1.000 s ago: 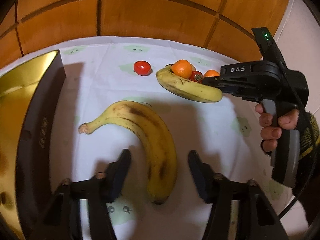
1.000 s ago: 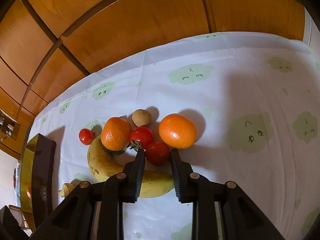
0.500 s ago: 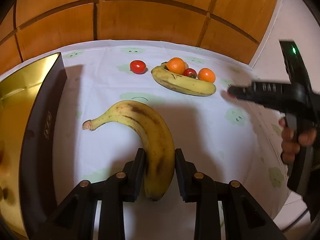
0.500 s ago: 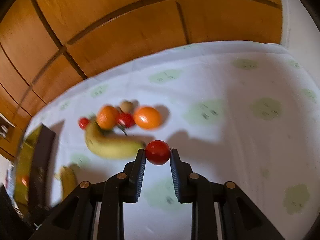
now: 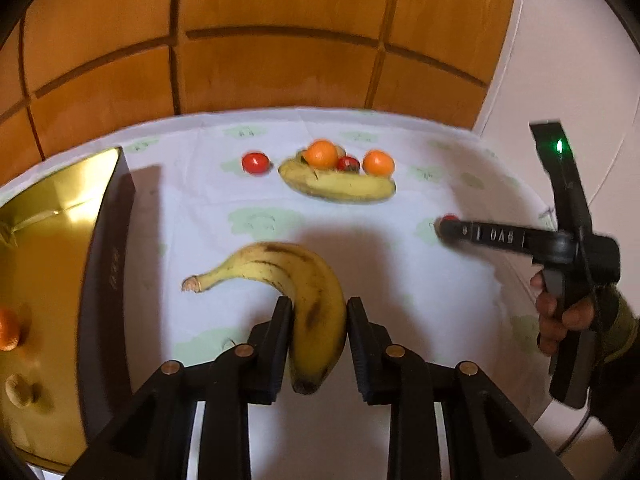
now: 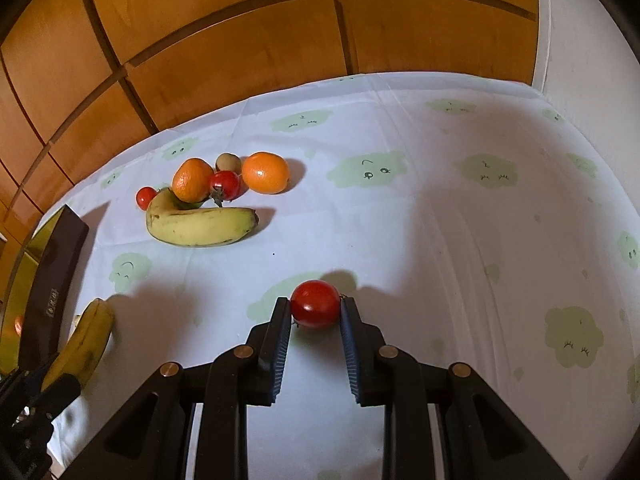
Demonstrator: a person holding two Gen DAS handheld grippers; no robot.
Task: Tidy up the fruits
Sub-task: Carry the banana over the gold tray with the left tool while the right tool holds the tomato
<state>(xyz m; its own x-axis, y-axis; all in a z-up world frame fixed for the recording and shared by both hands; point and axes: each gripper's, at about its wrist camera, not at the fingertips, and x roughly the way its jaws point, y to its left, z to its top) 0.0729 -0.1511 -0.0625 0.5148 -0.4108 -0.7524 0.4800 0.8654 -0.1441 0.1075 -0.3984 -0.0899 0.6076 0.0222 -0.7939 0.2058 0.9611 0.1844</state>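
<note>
My left gripper [image 5: 318, 324] is shut on a spotted yellow banana [image 5: 304, 280], gripping its lower end above the tablecloth. My right gripper [image 6: 315, 312] is shut on a red tomato [image 6: 315, 309] and holds it above the cloth; it also shows in the left wrist view [image 5: 444, 227] at the right. At the back lie a second banana [image 6: 200, 226], two oranges [image 6: 265, 172], two smaller tomatoes [image 6: 225, 184] and a small brown fruit [image 6: 228, 162]. A gold box [image 5: 44, 248] stands at the left with an orange [image 5: 7, 328] and a brown fruit [image 5: 18, 390] in it.
The white tablecloth [image 6: 440, 220] with green cloud faces covers the table. A wooden panelled wall [image 6: 240, 40] runs behind it. The box's dark side wall [image 5: 108, 272] stands close to the left of the held banana.
My left gripper closed on the near banana and lifted back with it. My right gripper took one red tomato out of the fruit pile and pulled away towards the front.
</note>
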